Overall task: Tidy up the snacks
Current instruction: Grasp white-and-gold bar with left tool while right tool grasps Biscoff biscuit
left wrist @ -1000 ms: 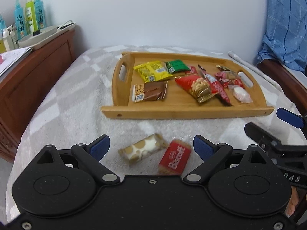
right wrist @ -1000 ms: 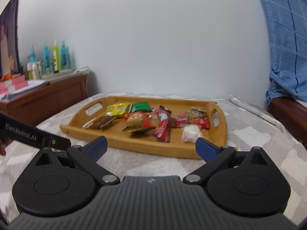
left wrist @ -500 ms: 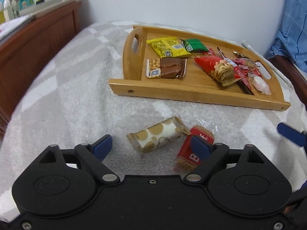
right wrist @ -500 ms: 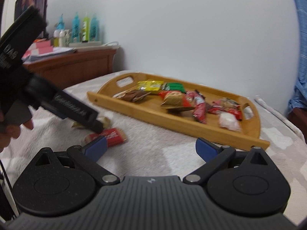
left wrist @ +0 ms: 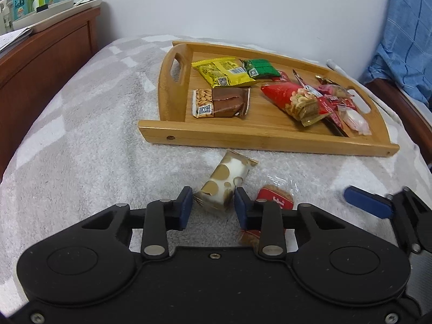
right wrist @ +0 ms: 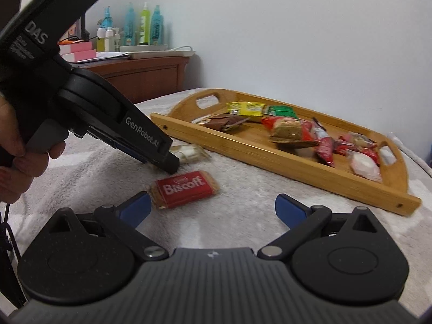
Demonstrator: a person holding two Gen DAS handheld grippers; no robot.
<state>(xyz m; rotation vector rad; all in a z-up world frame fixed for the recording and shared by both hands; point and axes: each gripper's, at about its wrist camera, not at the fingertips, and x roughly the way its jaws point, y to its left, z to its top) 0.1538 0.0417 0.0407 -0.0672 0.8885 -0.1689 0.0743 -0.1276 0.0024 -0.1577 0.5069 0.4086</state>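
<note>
Snacks are the business here, and most already lie in the wooden tray (left wrist: 162, 131), which sits on the towel-covered bed (left wrist: 81, 148) toward its far edge by the wall. Two remain outside it on the towel, just in front of the tray's near rim: a gold-spotted white packet (left wrist: 225, 183) and, beside it toward the bed's near edge, a red Biscoff biscuit (right wrist: 186, 187).

The left gripper (left wrist: 213, 206) points steeply down at the spotted packet. Its jaws have just been closing, and the blue pads now pinch the packet's near end from both sides, the wrapper creasing slightly at the left pad. Taking it across its narrow width suits a soft, crinkly wrapper, and the far end is left free to lead into the tray. The packet rests on the towel, not yet lifted.

The right gripper (right wrist: 213, 209) hangs low over the towel with its jaws spread wide and nothing between them. The Biscoff biscuit lies just ahead of its left fingertip, not centred in the gap, so it would probably have to shift sideways before closing. It seems lined up for that second stray while the other hand deals with the first.

The open middle of the tray floor, in front of the brown nut bar (left wrist: 221, 102), looks the likeliest spot for both.
</note>
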